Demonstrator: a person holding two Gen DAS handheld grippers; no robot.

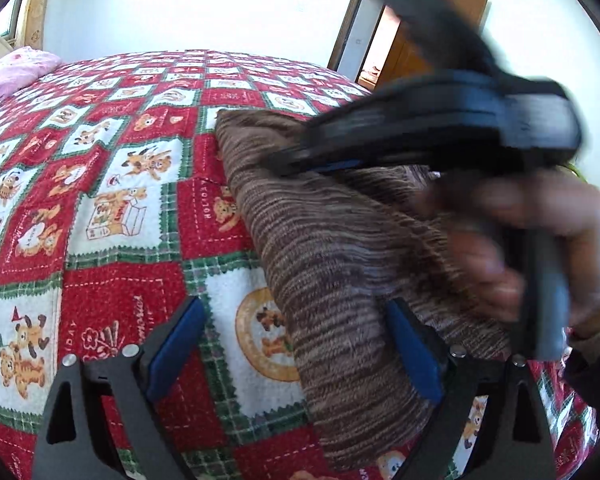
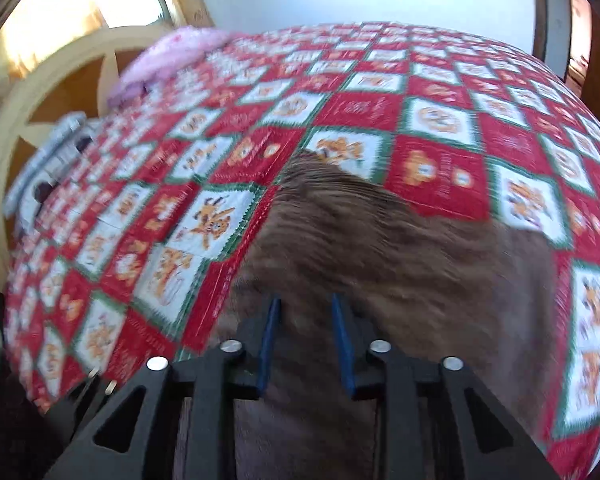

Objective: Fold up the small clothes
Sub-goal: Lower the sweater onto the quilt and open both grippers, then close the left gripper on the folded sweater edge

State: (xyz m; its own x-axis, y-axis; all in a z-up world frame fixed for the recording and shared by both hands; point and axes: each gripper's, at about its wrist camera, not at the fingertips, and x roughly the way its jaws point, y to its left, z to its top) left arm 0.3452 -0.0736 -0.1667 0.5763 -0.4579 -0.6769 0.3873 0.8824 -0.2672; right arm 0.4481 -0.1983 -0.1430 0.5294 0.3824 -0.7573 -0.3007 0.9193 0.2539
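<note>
Brown knit garment (image 1: 332,264) lies on the patchwork bedspread (image 1: 112,208), its long axis running from the near edge away toward the far side, leaning left as it recedes. Farthest left sits a pink pillow (image 1: 16,70) at the far corner. In the left wrist view, the left gripper (image 1: 296,344) has its fingers spread wide and empty, straddling the garment's near left edge; one blue pad (image 1: 412,354) hangs over the knit. Further right, blurred, the right gripper (image 2: 306,340) and a hand (image 1: 512,240) sit above the garment's right half. Its fingers stand narrowly parted over the cloth; nothing looks pinched between them. Judging by this, the left gripper is nearer the free left edge.
</note>
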